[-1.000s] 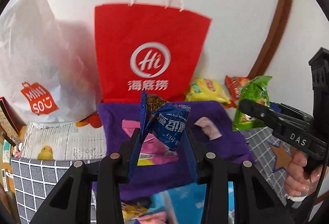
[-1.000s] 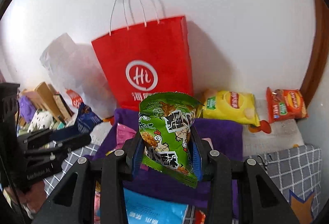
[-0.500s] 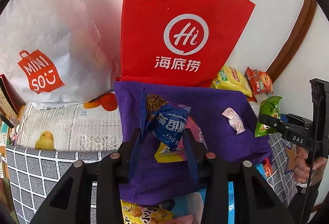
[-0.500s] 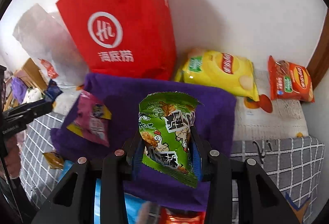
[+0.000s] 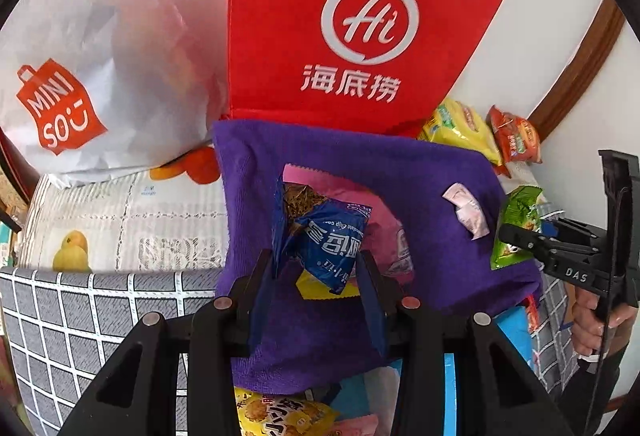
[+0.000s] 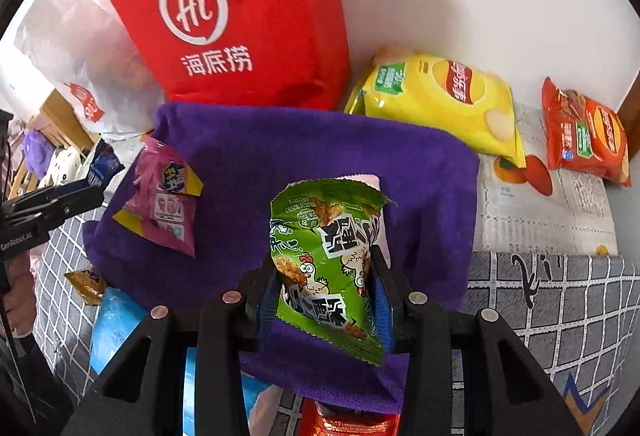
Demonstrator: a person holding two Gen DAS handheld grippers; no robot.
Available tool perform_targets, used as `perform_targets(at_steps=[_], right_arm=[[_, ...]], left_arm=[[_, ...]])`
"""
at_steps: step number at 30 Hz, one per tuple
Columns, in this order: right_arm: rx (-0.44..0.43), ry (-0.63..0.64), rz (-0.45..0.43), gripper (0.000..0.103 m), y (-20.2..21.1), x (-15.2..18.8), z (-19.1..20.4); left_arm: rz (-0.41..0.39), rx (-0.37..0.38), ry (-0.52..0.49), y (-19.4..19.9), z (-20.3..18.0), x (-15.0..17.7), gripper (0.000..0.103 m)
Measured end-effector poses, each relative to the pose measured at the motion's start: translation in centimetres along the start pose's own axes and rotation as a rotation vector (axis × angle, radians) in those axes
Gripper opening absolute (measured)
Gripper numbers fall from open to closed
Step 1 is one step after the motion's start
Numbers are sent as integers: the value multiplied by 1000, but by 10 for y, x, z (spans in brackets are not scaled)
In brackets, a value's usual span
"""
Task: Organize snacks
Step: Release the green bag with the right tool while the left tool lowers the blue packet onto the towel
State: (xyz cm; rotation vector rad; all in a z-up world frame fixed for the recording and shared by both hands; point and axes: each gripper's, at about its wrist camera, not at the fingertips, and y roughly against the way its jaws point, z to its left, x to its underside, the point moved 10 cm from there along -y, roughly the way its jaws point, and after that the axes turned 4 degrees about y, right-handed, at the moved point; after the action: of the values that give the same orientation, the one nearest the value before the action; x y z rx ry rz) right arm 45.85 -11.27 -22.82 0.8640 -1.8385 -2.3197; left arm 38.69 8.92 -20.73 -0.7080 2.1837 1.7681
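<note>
My left gripper is shut on a blue snack packet and holds it over the purple cloth. A pink packet lies on the cloth beneath it, and a small pale pink packet lies to the right. My right gripper is shut on a green chicken-print snack packet over the same cloth. In the right wrist view the pink packet lies on the cloth's left part. The right gripper also shows in the left wrist view.
A red paper bag and a white Miniso bag stand against the wall behind the cloth. A yellow chip bag and an orange chip bag lie at the back right. More packets, blue and yellow, lie by the near edge.
Both grippers have moved forward and tilted down over the purple cloth, each still holding its packet. The cloth and bags now look larger and closer.
</note>
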Motion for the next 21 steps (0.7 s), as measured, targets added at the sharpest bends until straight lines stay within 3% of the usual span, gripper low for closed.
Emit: perform_targets(at_steps=[5, 9, 19, 21], right_arm=[[14, -8, -12, 45, 3, -2, -2], [33, 16, -46, 58, 13, -5, 1], [56, 21, -136, 58, 43, -17, 6], [86, 34, -165, 58, 46, -20, 6]], left_arm=[[28, 0, -11, -8, -1, 5, 39], [39, -4, -24, -11, -3, 8, 41], [64, -12, -51, -16, -9, 13, 41], [69, -22, -50, -17, -7, 14, 47]])
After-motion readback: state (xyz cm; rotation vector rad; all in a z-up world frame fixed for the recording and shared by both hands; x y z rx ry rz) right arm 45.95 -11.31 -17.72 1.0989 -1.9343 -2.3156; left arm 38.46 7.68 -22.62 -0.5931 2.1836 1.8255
